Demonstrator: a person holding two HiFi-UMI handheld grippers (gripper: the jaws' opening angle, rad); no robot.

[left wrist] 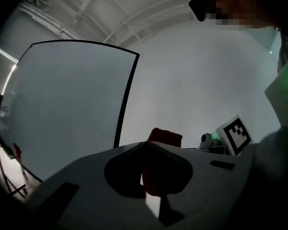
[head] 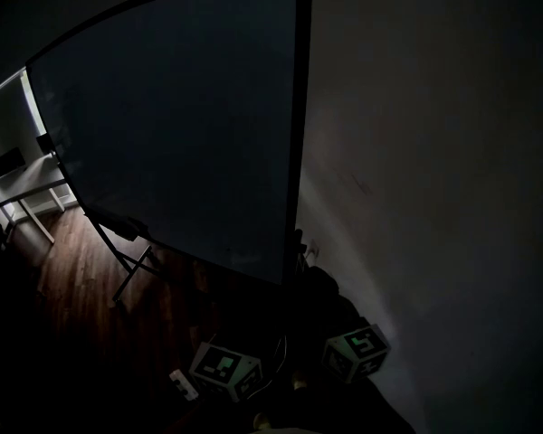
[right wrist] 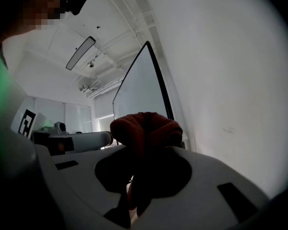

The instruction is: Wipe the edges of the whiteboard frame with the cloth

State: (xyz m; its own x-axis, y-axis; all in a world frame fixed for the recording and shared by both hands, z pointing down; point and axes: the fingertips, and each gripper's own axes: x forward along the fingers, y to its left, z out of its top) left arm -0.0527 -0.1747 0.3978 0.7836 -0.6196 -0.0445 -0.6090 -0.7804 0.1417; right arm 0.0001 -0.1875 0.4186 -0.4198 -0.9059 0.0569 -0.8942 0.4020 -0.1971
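Two tongs are sitting low in the head view, my left tongs [head: 226, 369] and my right tongs [head: 355, 351]. It is so dark there that only their marker cubes are showing well, and I cannot make out the cloth in that view. But it is showing the whole whiteboard [head: 181, 125] standing on its folding legs [head: 131, 265] on the wood floor [head: 72, 278]. The board's right side is standing close to the wall [head: 425, 152].

The right gripper view is showing what the head view is hiding. My right tongs are pinching the red cloth [right wrist: 146, 128]. The cloth is looking dark red, soft and fuzzy. It is bunching into a fat lump over the tips, and more of it is hanging down between the jaws. The thin black frame [right wrist: 159, 87] is rising behind the lump, farther off and not touching it.

The left gripper view is showing my left tongs pressing together at the tips. A strip of the same red cloth seems to be sitting between them, and a corner is poking up past them. That view is also showing the board wide and grey, with the black frame running along its top and right side.
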